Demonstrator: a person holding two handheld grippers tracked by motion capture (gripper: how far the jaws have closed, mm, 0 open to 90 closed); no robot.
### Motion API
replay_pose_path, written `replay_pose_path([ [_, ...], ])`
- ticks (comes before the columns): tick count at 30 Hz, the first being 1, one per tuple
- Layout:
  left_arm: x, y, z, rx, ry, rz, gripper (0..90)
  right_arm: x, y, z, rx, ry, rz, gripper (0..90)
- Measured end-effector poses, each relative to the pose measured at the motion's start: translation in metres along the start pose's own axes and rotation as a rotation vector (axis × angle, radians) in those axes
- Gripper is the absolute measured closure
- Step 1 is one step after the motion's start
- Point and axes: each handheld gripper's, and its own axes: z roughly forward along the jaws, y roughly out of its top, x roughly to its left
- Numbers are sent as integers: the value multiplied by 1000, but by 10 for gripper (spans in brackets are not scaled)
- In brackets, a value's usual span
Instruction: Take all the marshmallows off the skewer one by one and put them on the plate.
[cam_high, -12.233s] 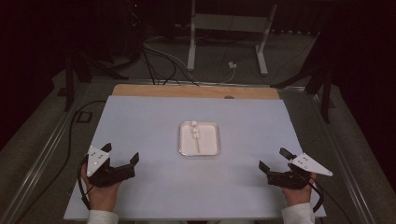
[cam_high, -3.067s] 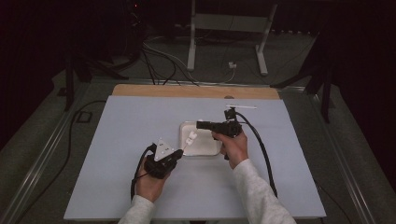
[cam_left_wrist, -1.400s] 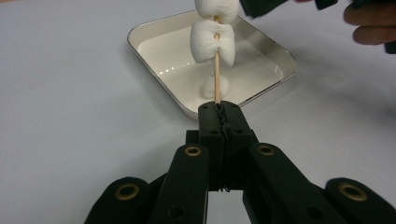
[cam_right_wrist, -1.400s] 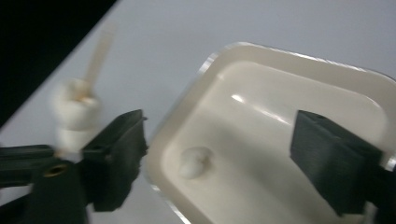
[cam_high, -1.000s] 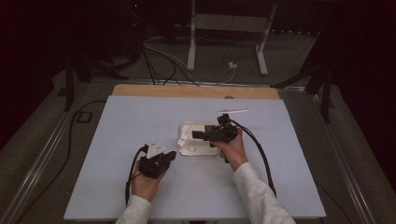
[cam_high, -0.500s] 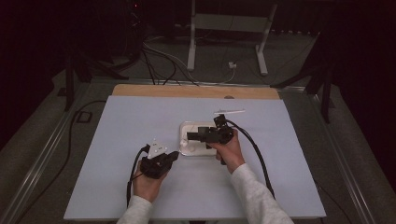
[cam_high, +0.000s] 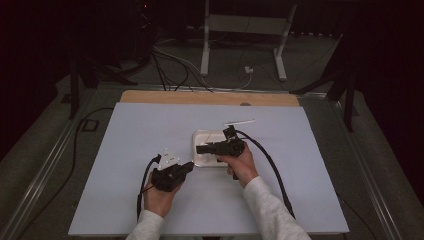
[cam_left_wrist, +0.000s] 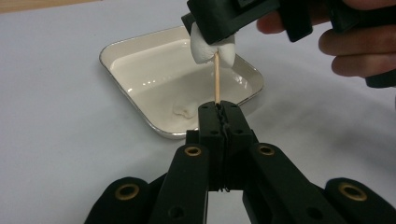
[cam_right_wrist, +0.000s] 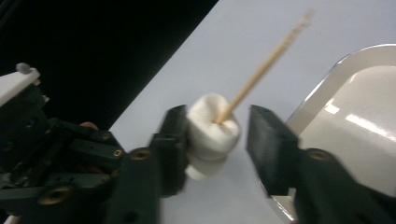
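Observation:
My left gripper (cam_high: 187, 167) (cam_left_wrist: 219, 112) is shut on the lower end of a thin wooden skewer (cam_left_wrist: 216, 79), holding it upright at the near-left corner of the white tray (cam_high: 202, 136). A white marshmallow (cam_left_wrist: 210, 46) (cam_right_wrist: 212, 126) sits on the skewer (cam_right_wrist: 266, 65). My right gripper (cam_high: 200, 149) (cam_right_wrist: 217, 135) reaches in from the right with the marshmallow between its jaws, which have just been closing. One pad touches it; a narrow gap shows at the other. A small white lump (cam_left_wrist: 187, 109) lies in the tray (cam_left_wrist: 140, 46).
A thin white strip (cam_high: 239, 121) lies on the pale table cover beyond the tray. A wooden board edge (cam_high: 210, 97) runs along the far side. Black cables (cam_high: 272, 165) trail from both grippers. Floor cables and a stand's legs (cam_high: 240, 45) are behind the table.
The right gripper has edged left toward the skewer, and its jaws have narrowed around the marshmallow. The left hand has stayed put.

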Motion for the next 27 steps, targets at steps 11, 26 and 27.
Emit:
replay_pose_path([
  [11,0,-1,1,9,4,27,900,0,2,-6,-2,19,0,764],
  [26,-1,-6,1,64,32,97,900,-11,13,-34,-85,-3,50,787],
  [27,1,-8,0,62,21,79,900,-11,13,-34,-85,-3,50,787],
])
